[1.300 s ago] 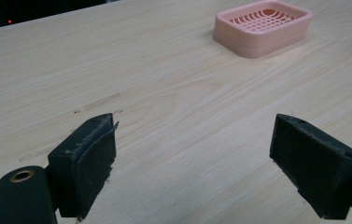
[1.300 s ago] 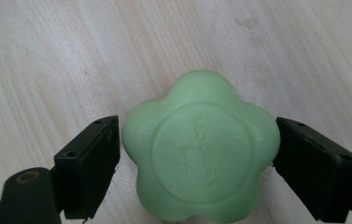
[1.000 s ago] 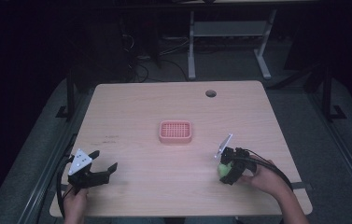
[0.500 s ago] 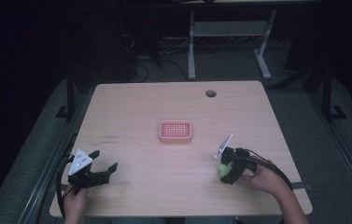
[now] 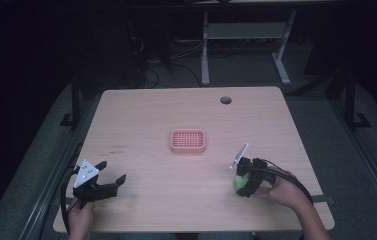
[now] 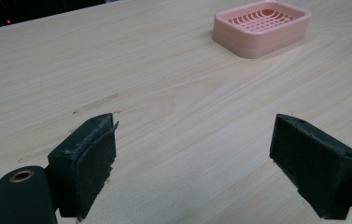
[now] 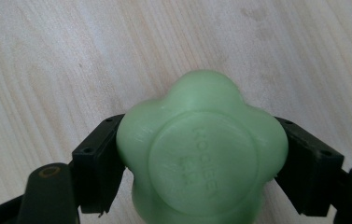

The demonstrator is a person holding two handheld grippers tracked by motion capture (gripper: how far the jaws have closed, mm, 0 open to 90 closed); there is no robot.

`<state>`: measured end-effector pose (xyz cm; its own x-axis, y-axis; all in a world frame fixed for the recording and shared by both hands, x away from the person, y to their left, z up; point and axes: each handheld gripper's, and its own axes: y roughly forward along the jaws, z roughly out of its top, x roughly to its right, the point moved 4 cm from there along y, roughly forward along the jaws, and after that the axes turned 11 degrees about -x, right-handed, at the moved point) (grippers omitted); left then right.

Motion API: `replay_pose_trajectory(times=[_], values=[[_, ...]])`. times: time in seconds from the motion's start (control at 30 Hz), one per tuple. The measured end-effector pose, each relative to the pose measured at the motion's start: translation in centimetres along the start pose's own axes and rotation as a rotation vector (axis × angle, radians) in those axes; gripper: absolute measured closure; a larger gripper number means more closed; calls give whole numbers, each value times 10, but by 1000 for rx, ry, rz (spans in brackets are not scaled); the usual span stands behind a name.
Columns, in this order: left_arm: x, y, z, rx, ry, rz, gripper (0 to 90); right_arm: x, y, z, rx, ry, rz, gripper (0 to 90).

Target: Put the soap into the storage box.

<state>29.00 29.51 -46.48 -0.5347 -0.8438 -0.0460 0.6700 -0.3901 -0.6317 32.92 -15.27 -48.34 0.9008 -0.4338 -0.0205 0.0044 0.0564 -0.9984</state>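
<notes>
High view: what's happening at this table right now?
A person works at a wooden table with a gripper in each hand. The right gripper is shut on a green flower-shaped soap, held just above the table near its right front. The left gripper sits near the left front with its jaws wide apart and nothing between them. A pink slotted soap dish stands empty at mid-table, apart from both grippers. Likely next: the soap goes into the dish.

High view overlooks the table (image 5: 141,115); gripper views skim its surface closely.
</notes>
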Motion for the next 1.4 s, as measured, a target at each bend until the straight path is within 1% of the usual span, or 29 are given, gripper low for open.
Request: replay_pose_trajectory(times=[0.1, 0.2, 0.27, 0.4, 0.53, 0.57, 0.63, 0.67, 0.7, 0.77, 0.8, 0.83, 0.93, 0.97, 1.0, 1.13, 1.17, 1.2, 1.23, 1.27, 1.37, 1.4], values=[[0, 0, 0, 3, -1, -1, 142, 0, 1, -1, 6, -6, 5, 239], [0, -1, 0, 2, -4, 1, 142, 1, 2, -2, 35, 4, 12, 239], [0, -1, 0, 3, -5, 2, 142, 1, 2, -3, 49, 3, 6, 240], [0, 0, 0, 3, -5, 2, 142, 0, 2, -3, 46, -2, -3, 241], [0, -1, 0, 2, -5, 3, 142, 0, 2, -3, 42, 5, -6, 241], [-1, 0, 0, 8, -12, 2, 142, 1, 0, -3, 50, 10, 6, 241], [-1, 0, 0, 8, -13, 3, 142, 1, -1, -3, 54, 7, -1, 241], [-1, 0, 0, 8, -14, 2, 142, 2, -3, -3, 60, 11, -13, 242], [-1, 0, 0, 8, -14, 1, 142, 3, -6, -2, 71, 16, -9, 241], [-1, 0, 0, 5, -8, 2, 142, 3, -7, -1, 68, 13, -6, 242], [-1, 0, 0, 7, -10, 2, 142, 3, -8, 2, 63, 9, -10, 242], [-1, 0, 0, 11, -11, 2, 142, 3, -8, 3, 59, 2, -5, 242], [-1, -1, 0, 10, -12, 2, 142, 3, -8, 6, 62, 0, -5, 241], [-1, -1, 0, 12, -12, 2, 142, 3, -9, 8, 71, -4, -4, 241], [-1, -1, 0, 11, -12, 2, 142, 3, -11, 9, 72, 1, 6, 241], [-1, -1, 1, 13, -16, 0, 142, 6, -20, 18, 88, -15, -3, 241], [-1, -1, 1, 12, -14, 1, 142, 6, -22, 20, 94, -14, 5, 241], [-1, -1, 0, 12, -13, 2, 142, 8, -23, 23, 98, -21, 5, 241], [-1, -1, 1, 11, -12, 1, 142, 9, -25, 25, 101, -16, 3, 242], [-1, -1, 1, 11, -11, 1, 142, 11, -26, 28, 107, -15, 13, 241], [-1, -1, 1, 12, -10, 1, 142, 15, -29, 33, 128, -15, 18, 242], [-1, -1, 1, 16, -13, -1, 142, 16, -33, 39, 134, -20, 29, 241]])
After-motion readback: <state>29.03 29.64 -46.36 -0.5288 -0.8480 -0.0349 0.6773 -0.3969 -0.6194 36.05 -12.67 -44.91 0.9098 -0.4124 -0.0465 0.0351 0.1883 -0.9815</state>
